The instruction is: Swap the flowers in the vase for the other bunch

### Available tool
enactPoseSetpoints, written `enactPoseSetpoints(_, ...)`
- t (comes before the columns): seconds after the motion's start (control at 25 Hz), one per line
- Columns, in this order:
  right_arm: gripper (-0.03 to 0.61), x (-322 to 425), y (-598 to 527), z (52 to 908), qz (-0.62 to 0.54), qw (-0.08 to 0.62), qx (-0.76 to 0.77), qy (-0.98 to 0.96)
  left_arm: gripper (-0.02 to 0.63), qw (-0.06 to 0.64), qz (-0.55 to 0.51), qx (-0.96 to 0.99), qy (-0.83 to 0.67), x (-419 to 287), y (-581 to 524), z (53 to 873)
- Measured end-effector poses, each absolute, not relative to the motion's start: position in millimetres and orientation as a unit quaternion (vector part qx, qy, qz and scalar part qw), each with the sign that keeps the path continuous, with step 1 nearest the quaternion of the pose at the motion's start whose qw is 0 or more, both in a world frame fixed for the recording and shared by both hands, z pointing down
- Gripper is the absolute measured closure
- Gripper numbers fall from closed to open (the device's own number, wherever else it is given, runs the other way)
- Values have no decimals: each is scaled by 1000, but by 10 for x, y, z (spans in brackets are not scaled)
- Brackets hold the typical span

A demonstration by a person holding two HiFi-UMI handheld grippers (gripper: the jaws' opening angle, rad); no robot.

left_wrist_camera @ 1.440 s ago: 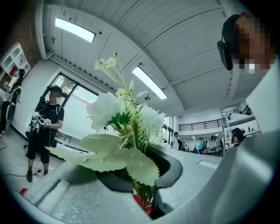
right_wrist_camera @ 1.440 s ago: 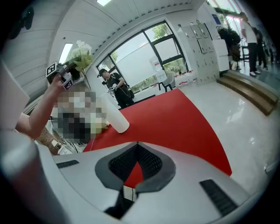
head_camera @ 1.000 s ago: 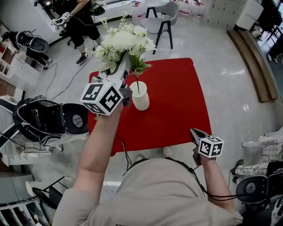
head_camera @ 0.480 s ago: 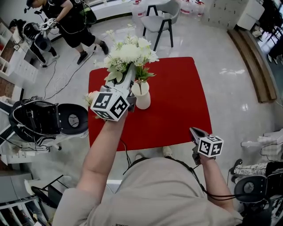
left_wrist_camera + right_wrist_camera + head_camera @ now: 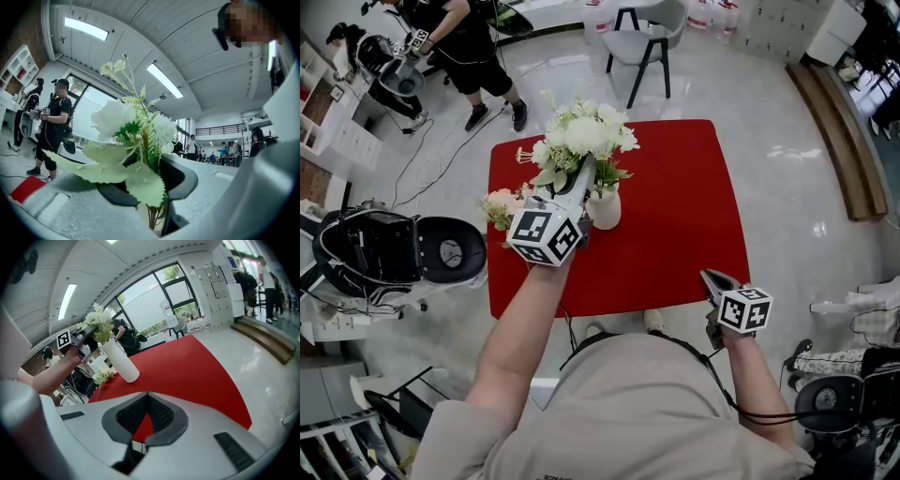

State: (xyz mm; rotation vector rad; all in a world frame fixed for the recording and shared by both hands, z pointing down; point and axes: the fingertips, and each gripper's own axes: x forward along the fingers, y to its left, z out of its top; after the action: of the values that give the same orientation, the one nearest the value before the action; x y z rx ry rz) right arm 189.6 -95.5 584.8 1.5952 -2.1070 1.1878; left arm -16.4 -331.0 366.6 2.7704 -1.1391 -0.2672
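White-shelled right gripper is nearest us, well apart from the vase on its near-right side. Its jaws are pressed together with nothing in them, and we judge it idle.

Next out is the left gripper, just beside the vase and above its mouth. Its jaws have just been opening a little. In the left gripper view the stems of the white bunch sit pinched between the pads, so we call it gripped, lightly. The flower heads stand over the vase, and the stems look to run down into the mouth. We cannot tell how deep.

The vase stands upright on the red table. The pink bunch lies flat on the table left of the vase, near that edge.

Handling, our judgement:
- The white bunch is light, with thin, wiry stems and soft heads that crush easily.
- It is best held on the bundled stems below the leaves, never on the blooms.
- The vase is narrow and probably light, so a sideways tug on the stems could tip it.
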Motion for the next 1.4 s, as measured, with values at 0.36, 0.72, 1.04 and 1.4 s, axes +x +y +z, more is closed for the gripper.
enactPoseSetpoints(0.36,565,1915,-981,5899,409,124,536,-728,408,63,-40,924,-375,-42,-3156,3985)
enactPoseSetpoints(0.72,565,1842,-997,5943,407,128,518,-741,316,75,0,929,-362,40,-2918,4294)
enactPoseSetpoints(1.04,565,1656,-1005,5893,396,134,506,-755,295,92,26,928,-361,-96,-2708,4515)
enactPoseSetpoints(1.4,565,1459,-924,5751,382,145,493,-768,295,131,39,922,-362,-317,-2323,4685)
